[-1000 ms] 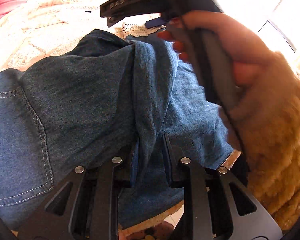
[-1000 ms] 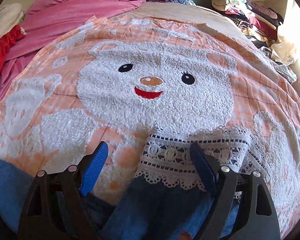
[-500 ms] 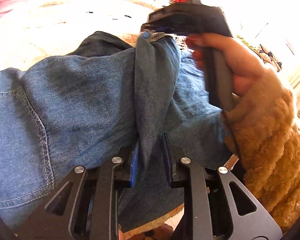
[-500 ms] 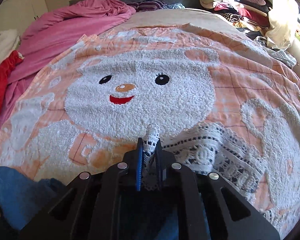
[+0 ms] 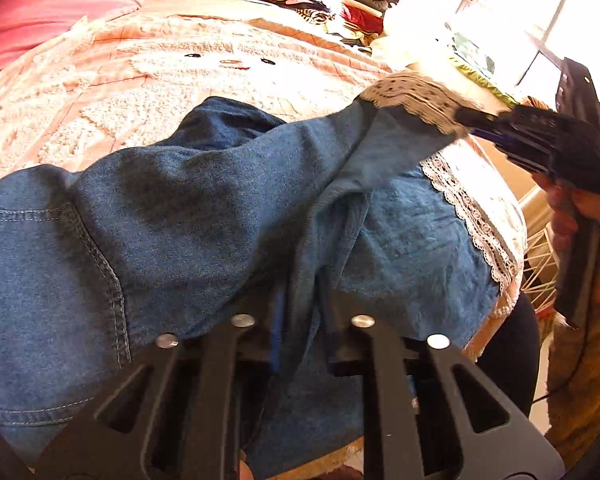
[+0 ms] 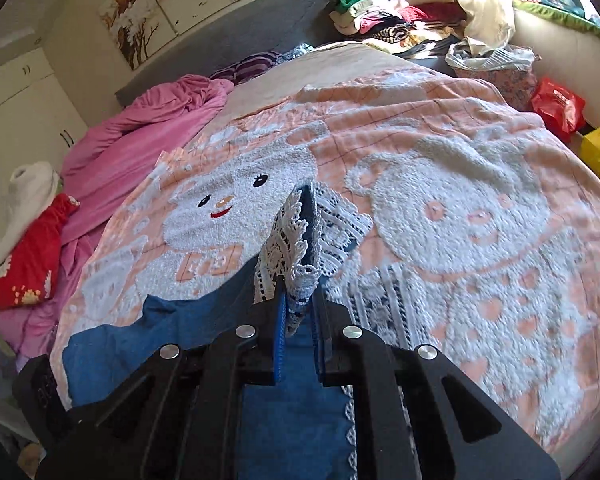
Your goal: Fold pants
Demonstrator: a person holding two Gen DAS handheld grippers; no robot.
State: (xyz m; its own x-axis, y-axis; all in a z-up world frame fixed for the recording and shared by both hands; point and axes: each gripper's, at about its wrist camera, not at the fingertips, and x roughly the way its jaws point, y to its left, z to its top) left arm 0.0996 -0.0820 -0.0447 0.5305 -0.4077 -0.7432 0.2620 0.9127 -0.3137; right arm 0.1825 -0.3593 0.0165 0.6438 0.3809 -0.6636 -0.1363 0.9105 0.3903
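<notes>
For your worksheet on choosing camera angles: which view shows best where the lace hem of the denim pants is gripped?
The right wrist view: the lace hem bunches between the closed right claw. The left wrist view shows that hem from the side, slightly blurred, lifted off the bed by the right claw, while the left claw pinches denim.

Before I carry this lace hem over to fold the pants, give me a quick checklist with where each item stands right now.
1. Right hand-held gripper clamped on the lace hem: ok.
2. Left hand-held gripper pinching a denim fold of the pants: ok.
3. Lifted leg off the blanket, hem raised: ok.
4. Other leg's lace edge lying flat: ok.
5. Fabric smooth between the grippers: not ok, a bunched ridge runs up from the left gripper.
6. Waistband position: cannot tell, out of view.
</notes>
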